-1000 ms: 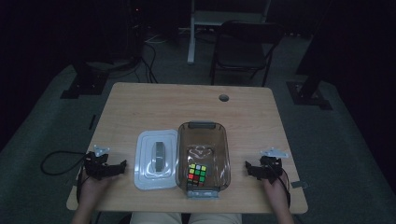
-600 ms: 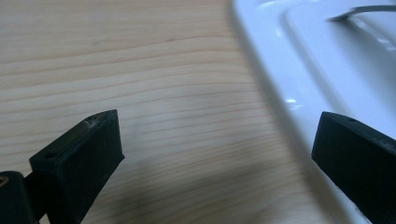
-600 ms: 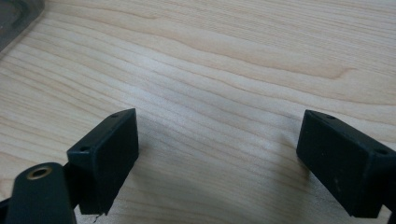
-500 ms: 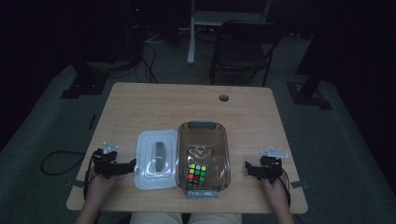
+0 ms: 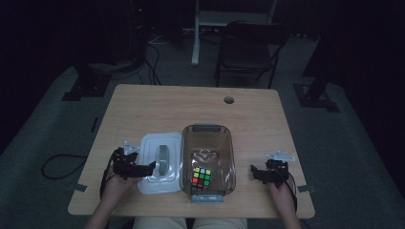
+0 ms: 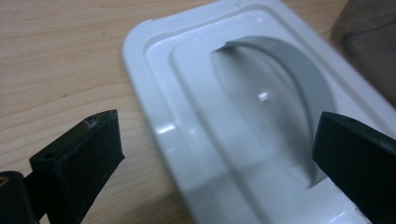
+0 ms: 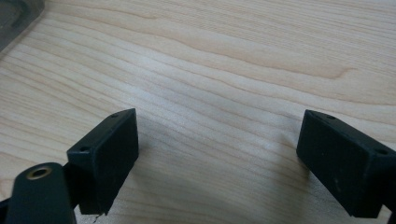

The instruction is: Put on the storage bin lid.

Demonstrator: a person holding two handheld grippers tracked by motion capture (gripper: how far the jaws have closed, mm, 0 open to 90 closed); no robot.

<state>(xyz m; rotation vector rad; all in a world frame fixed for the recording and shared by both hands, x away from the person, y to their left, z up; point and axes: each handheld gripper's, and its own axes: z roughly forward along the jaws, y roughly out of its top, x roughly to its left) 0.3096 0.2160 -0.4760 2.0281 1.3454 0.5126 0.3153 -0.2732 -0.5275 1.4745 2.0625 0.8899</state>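
A white plastic lid (image 5: 152,183) with a grey arched handle (image 5: 163,160) lies flat at the front left of the table. Just right of it stands a smoky clear bin (image 5: 224,152) with a colour cube (image 5: 201,177) at its near end. My left gripper (image 5: 149,168) is open, its jaws reaching over the lid's left side. In the left gripper view the lid (image 6: 187,79) and its handle (image 6: 299,88) lie between the wide-apart jaws of that gripper (image 6: 217,135). My right gripper (image 5: 254,172) rests open over bare wood to the right of the bin, holding nothing (image 7: 219,126).
The wooden table (image 5: 191,107) has a round cable hole (image 5: 229,100) at the back. A corner of the bin (image 7: 16,14) shows in the right gripper view. A dark chair (image 5: 248,52) stands behind the table, and cables lie on the floor at left.
My left gripper has moved right from the table's left edge until its jaws reach over the white lid. The right gripper, lid, bin and cube have stayed put.
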